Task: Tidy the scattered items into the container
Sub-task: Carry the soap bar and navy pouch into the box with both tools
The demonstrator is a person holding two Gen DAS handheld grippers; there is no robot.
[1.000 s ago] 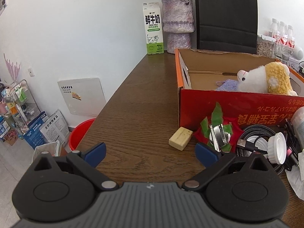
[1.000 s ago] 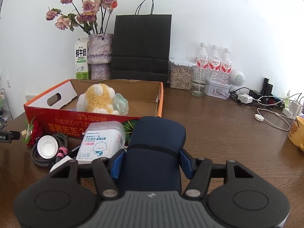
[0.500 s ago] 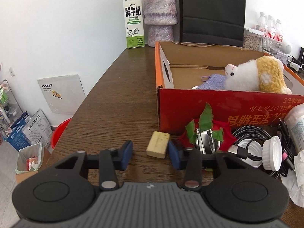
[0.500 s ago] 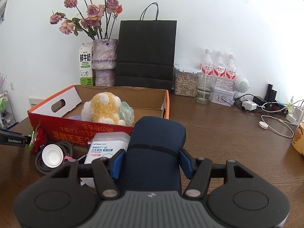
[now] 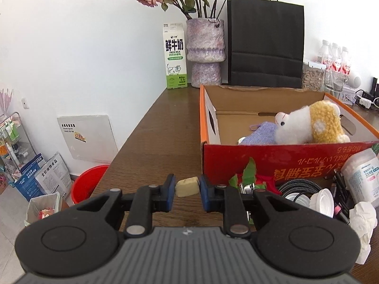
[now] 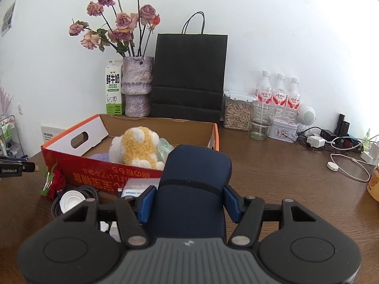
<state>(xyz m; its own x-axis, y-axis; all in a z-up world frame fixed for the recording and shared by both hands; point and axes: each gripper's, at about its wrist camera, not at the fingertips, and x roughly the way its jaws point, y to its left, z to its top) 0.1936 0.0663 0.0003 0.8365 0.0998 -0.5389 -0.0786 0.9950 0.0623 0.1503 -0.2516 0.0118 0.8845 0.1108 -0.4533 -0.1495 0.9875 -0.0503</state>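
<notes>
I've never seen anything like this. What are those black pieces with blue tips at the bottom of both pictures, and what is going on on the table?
No robot here: a person holds a two-fingered tool in each hand, each with a camera looking along its fingers. The left tool is closing its blue pads around a small yellowish block. The right tool grips a dark blue pouch. On the wooden table stands a red cardboard box already holding a plush toy. In front of it lie a cable coil, a white lid and crumpled tissue, waiting to be tidied in.
</notes>
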